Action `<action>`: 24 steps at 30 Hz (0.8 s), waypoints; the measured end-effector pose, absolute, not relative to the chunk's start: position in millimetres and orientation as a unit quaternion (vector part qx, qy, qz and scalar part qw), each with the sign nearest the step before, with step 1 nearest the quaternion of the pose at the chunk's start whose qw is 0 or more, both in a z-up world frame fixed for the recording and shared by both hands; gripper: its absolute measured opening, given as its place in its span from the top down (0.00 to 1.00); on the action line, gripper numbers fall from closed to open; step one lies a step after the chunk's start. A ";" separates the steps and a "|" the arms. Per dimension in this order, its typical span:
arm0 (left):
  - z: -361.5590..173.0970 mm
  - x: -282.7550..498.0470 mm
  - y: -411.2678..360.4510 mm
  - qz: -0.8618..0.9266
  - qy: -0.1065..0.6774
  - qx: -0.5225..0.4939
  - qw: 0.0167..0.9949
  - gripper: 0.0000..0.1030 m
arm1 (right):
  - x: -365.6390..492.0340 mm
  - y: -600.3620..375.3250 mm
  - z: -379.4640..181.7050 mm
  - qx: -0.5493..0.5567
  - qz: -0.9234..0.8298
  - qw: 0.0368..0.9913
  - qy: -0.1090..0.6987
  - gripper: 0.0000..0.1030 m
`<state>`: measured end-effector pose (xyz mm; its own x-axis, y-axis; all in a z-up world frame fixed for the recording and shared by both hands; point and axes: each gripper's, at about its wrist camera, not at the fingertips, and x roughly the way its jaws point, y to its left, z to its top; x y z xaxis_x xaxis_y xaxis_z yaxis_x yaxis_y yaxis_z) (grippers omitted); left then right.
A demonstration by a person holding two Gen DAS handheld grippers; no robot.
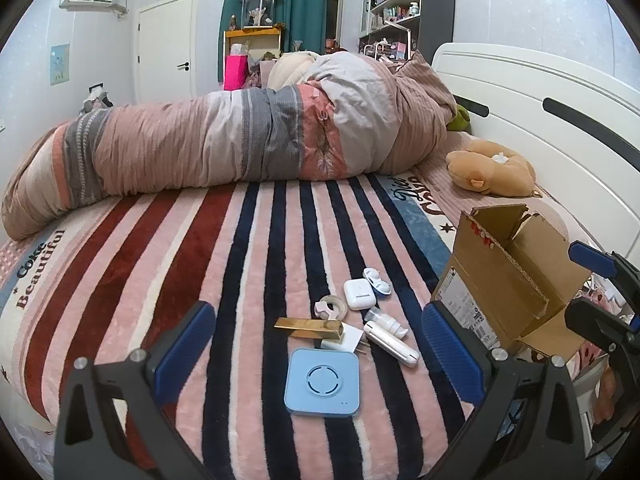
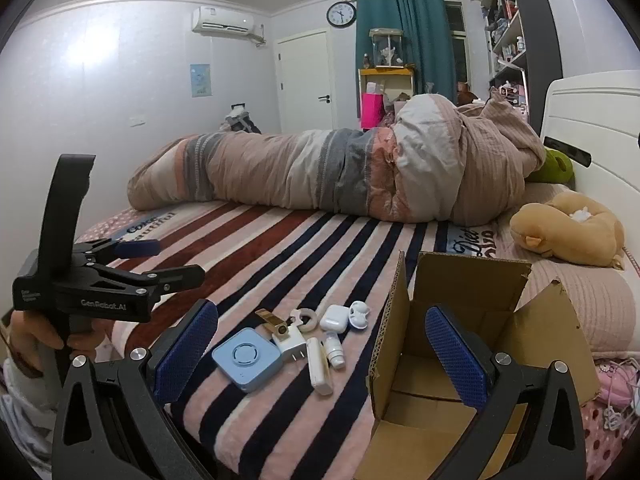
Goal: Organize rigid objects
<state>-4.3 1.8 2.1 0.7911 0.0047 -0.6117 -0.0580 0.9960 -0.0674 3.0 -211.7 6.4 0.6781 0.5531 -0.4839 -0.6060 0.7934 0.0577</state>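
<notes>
Small rigid items lie in a cluster on the striped blanket: a light blue square device, a gold bar, a white charger plug, a white earbud case, a white tube, a small bottle, a tape ring and a contact lens case. An open cardboard box stands to their right. My left gripper is open and empty, above the blue device. My right gripper is open and empty, beside the box.
A rolled duvet lies across the far side of the bed. A tan plush toy lies by the white headboard. The bed's near edge runs under both grippers. Shelves and a door stand at the back.
</notes>
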 end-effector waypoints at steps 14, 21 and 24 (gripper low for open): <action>3.6 -6.6 1.6 0.023 0.318 -0.035 0.947 0.00 | 3.0 -211.2 6.4 -0.052 0.321 0.911 0.252 0.00; 6.3 -8.7 1.3 0.024 0.315 -0.035 0.948 0.00 | 4.4 -207.9 4.5 -0.050 0.326 0.907 0.261 0.00; 7.5 -10.4 1.2 0.023 0.312 -0.036 0.949 0.00 | 4.2 -206.4 4.5 -0.052 0.325 0.908 0.259 0.00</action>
